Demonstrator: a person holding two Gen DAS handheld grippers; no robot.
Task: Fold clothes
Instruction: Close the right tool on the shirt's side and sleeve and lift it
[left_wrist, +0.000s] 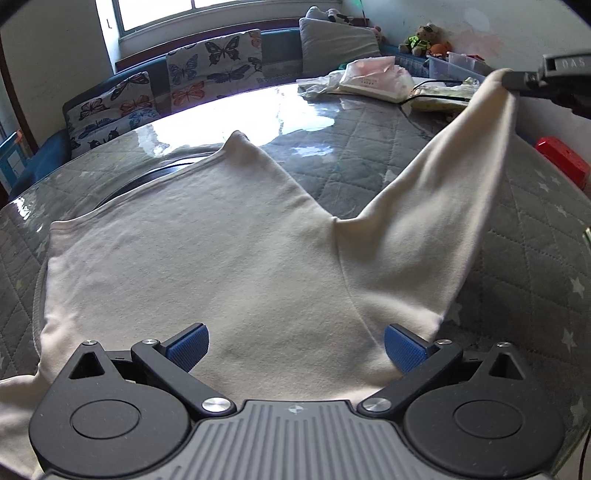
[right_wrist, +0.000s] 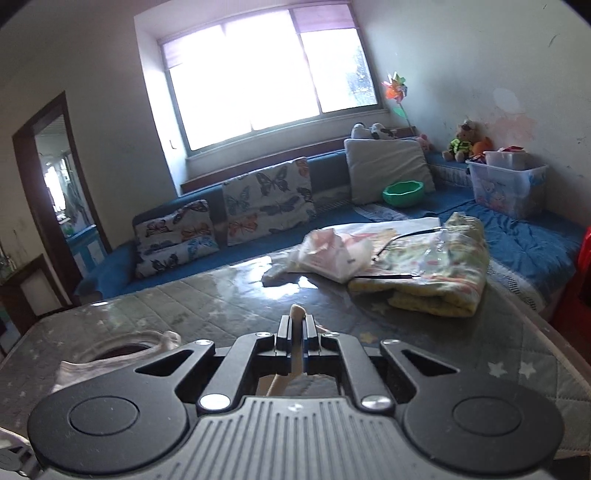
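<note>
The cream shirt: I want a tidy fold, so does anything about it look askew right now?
Yes. The cream shirt lies flat on the table, but one sleeve is lifted off it, pinched at its end by the right gripper. The left gripper hangs open over the shirt.

The left gripper (left_wrist: 296, 349) is built of matte black links on a pale grey ribbed housing. Two round black discs flank the housing, each with a raised circular cap. Silver screw heads mark the link pivots, two large ones near the housing and smaller ones farther out. Its fingers (left_wrist: 188, 347) carry blue pads with a fine cross-hatched texture. A small round mark sits at the middle of the housing's front edge. The right gripper (right_wrist: 296, 332) has the same black links, grey ribbed housing, discs and silver screws, with black fingers (right_wrist: 283, 330). From the left wrist view, pale embossed lettering shows on its black side.
</note>
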